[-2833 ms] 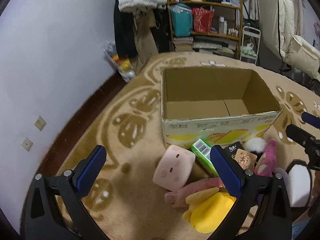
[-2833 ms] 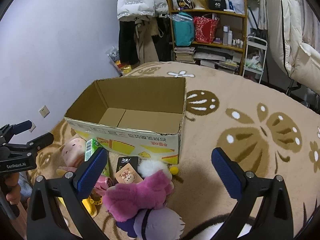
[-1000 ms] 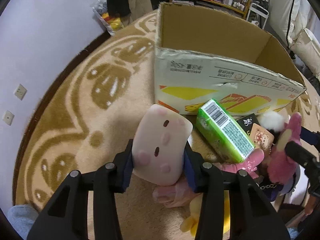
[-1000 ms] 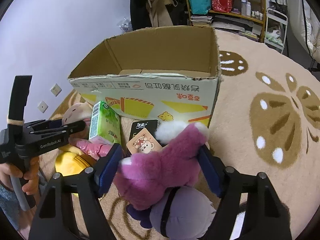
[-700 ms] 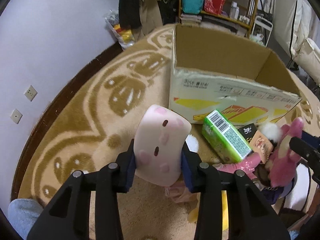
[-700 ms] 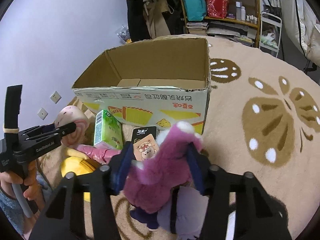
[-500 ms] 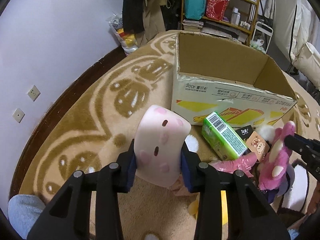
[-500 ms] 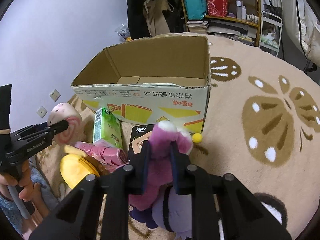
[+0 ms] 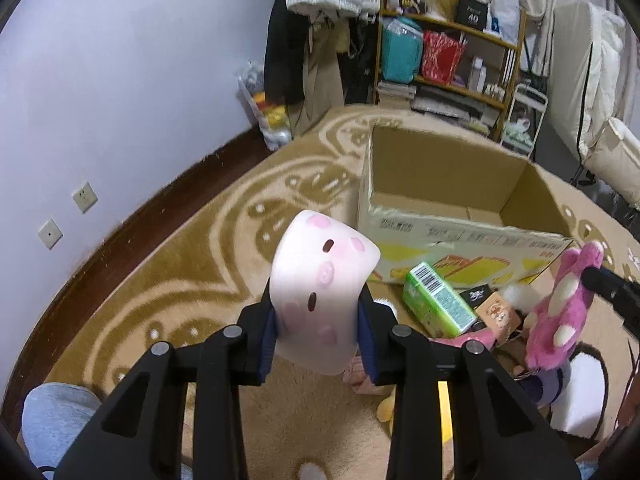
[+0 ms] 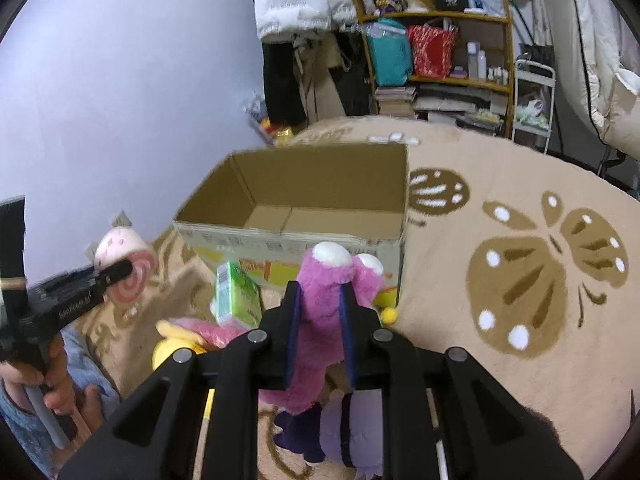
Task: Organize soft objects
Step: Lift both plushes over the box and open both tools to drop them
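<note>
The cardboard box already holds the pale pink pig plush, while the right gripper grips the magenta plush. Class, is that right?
Not quite. The cardboard box holds nothing, as the right wrist view shows; the pale pink pig plush is clamped in the left gripper above the carpet. The right gripper does grip the magenta plush.

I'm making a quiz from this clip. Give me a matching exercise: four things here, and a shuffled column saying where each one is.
1 pale pink pig cushion
2 magenta plush
3 green carton
4 cardboard box

a open on the rug, nothing visible inside
b in the right gripper
c on the rug before the box
d in the left gripper

Pairs: 1-d, 2-b, 3-c, 4-a
</note>
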`<state>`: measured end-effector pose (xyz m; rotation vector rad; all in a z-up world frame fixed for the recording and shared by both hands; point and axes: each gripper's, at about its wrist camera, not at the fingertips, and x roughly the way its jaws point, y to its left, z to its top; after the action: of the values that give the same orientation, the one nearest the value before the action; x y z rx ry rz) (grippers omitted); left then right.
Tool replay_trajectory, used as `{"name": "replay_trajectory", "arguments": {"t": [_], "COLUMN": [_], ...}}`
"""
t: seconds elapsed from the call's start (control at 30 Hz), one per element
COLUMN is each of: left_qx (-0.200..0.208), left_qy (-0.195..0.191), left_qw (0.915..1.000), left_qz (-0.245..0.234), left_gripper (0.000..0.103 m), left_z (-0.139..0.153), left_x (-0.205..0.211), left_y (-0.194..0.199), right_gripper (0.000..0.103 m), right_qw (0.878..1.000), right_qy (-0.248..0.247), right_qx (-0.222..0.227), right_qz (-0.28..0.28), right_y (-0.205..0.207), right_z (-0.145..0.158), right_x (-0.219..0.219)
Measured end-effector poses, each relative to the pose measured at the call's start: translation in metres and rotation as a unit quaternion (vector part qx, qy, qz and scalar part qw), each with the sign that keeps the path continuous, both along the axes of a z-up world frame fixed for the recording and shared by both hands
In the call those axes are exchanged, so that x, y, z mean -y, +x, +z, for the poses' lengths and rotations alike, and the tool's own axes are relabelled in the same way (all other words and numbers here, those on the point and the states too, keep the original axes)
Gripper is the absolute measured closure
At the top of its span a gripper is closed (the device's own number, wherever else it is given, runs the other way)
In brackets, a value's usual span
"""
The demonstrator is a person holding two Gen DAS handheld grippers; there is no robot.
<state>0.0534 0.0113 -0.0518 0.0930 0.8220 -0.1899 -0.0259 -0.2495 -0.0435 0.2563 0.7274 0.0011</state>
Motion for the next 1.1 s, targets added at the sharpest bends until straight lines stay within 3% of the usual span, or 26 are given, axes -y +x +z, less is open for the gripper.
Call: {"name": "replay_trajectory", "arguments": {"t": [0.17,0.6,0.87,1.1], "left_qx": [0.033,0.102,0.129,0.125], "left_qy": [0.0,0.001,0.008,0.012], "left_qw": [0.9994,0.9945,0.9911,0.9912], "left_qz": [-0.005,-0.022,-0.032,-0.042], "left_gripper": [0.07,0.07,0.07,0.069], "left_z": [0.014,0.057,0.076,0.069], "left_x": [-0.001,0.012,0.039,0.065], "left_y": [-0.014,-0.025,0.009,0.046], "right_gripper": [0.084,0.084,0.083,0.083], "right_qw": [0.999,0.994,0.992,0.992], "right_qy": [0.004,-0.042,-0.058,-0.083], "right_qx": [0.044,0.096,0.108,0.097], "right_qz": [-0.008,0.006,0.013,0.012], "right_y": [-0.009,0.012,0.053,0.086], "right_z": [0.03,0.091,0.097,0.073], "right_x": [0.005,0.02,0.027,0.034]}}
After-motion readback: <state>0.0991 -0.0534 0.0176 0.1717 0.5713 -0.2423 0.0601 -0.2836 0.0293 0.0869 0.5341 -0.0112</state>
